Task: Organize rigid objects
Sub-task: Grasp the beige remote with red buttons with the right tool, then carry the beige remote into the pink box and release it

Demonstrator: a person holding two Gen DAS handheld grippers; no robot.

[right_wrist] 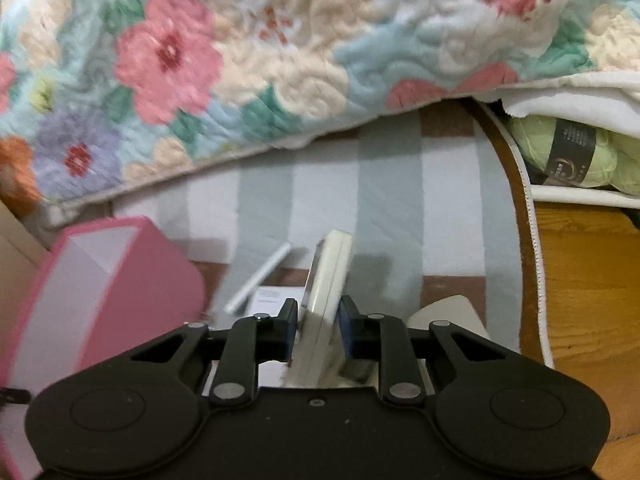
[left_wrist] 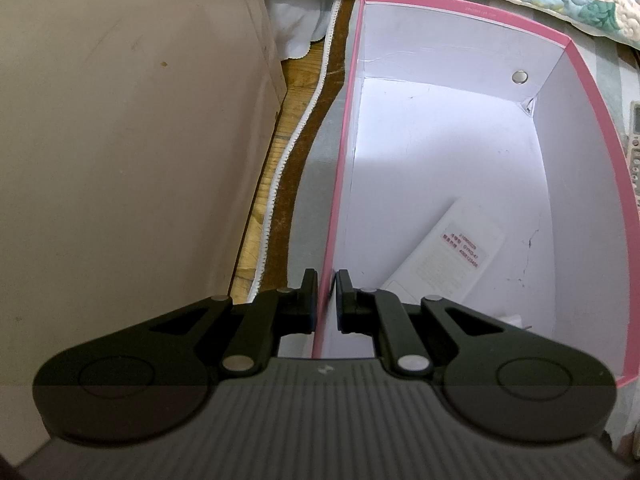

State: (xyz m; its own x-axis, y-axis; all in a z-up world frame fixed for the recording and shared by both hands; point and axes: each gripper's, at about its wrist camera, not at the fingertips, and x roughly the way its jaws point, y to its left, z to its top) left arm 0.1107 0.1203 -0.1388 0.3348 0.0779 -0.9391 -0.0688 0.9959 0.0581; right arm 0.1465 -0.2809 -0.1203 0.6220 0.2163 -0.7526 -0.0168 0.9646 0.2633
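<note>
Already between the right hand-held gripper's [right_wrist: 318, 328] pinching pads: pale remote [right_wrist: 326, 280], long axis toward twelve o'clock, pink box [right_wrist: 132, 280] at nine o'clock, its wall clamped by left hand-held gripper [left_wrist: 326, 300].

It was a home, most likely a bedroom or living room. A quilted floral bedspread in pink, blue and cream [right_wrist: 248, 60] lay bunched over a grey-and-white striped rug with a brown border [right_wrist: 380, 200], which rested on a wooden plank floor [right_wrist: 588, 280]. A skein of pale green yarn with a dark paper band [right_wrist: 568, 152] sat tucked under white bedding [right_wrist: 580, 96].
</note>
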